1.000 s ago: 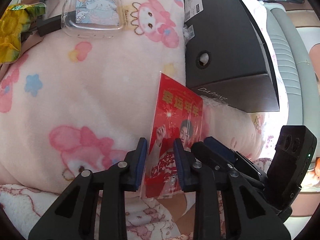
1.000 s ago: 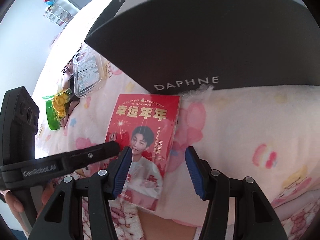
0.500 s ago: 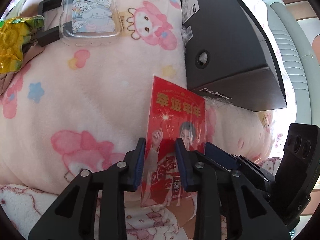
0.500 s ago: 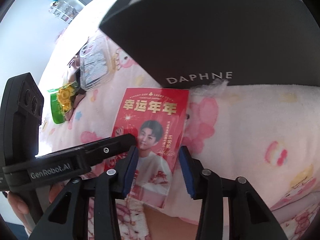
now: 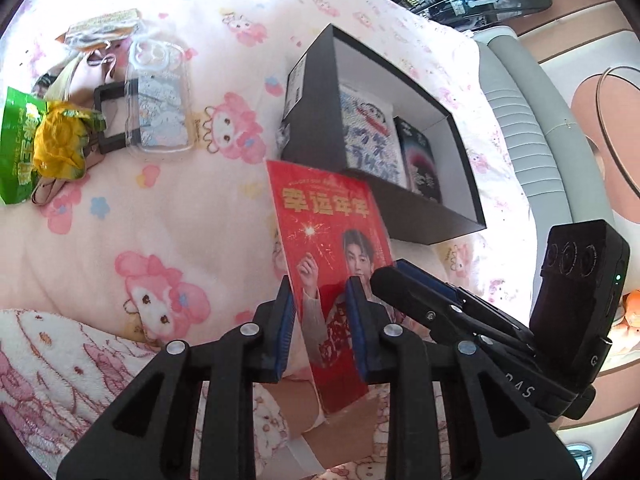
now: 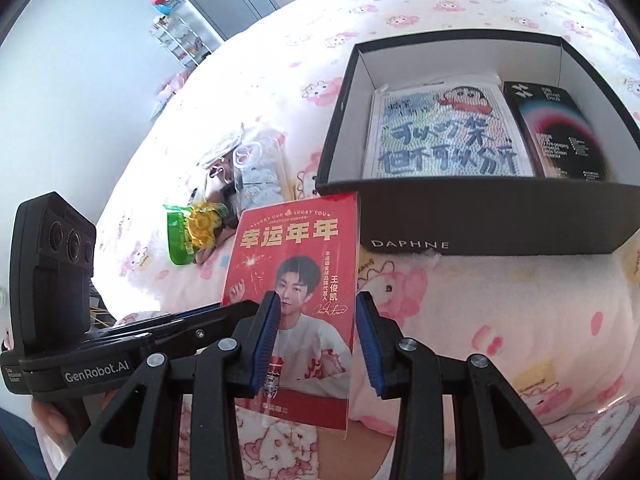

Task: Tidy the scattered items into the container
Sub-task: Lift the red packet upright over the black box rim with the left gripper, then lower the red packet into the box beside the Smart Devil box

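A red card (image 5: 332,248) is lifted just in front of the black box (image 5: 436,216), which sits on a pink blanket (image 5: 160,208). The left hand-held gripper (image 5: 320,312) and the right hand-held gripper (image 6: 316,320) both close narrowly around it.

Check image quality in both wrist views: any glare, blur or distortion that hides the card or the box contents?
Left wrist view: strong fisheye bend and dark corners; blanket washed out by bright light, red card sharp. Right wrist view: blown-out glare around the clear phone case; the items in the black box slightly soft yet readable; card crisp.
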{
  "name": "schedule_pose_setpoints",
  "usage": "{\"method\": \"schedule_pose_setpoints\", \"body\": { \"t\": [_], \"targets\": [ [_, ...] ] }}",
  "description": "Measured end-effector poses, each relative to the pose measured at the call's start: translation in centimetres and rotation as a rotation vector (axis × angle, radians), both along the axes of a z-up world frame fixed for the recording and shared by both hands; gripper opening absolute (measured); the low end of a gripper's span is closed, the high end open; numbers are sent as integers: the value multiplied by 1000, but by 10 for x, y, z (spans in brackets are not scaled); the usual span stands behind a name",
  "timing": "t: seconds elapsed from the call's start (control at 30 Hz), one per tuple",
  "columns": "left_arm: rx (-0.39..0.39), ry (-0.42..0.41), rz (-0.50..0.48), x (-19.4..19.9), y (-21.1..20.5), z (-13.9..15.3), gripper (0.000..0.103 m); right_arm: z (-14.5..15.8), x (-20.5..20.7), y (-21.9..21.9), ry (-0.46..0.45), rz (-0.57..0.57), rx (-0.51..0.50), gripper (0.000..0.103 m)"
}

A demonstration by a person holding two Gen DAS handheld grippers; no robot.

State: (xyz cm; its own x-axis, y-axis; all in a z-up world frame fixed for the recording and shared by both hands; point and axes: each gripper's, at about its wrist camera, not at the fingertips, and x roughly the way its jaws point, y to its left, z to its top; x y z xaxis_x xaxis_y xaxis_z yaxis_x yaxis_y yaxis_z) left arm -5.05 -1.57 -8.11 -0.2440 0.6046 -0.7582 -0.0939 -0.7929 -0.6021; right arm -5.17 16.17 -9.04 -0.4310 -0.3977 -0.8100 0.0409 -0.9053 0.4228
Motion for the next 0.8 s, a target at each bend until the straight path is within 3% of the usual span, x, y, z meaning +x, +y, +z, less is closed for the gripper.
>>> {"method": "schedule_pose_setpoints", "body": {
  "t": [0.17, 0.4, 0.53, 0.8],
  "targets": [
    [16, 61, -32, -3, 24, 21, 22, 22, 0, 10, 40, 7, -62, 35],
    [37, 82, -41, -19, 34, 44, 22, 44, 0, 31, 107, 4, -59, 34],
    [8, 113, -67, -43, 60, 55, 22, 50, -15, 52, 123, -1, -59, 34],
    [-8, 108, -125, -101, 124, 46, 21, 55, -61, 105, 146, -3, 5, 34]
  ]
}}
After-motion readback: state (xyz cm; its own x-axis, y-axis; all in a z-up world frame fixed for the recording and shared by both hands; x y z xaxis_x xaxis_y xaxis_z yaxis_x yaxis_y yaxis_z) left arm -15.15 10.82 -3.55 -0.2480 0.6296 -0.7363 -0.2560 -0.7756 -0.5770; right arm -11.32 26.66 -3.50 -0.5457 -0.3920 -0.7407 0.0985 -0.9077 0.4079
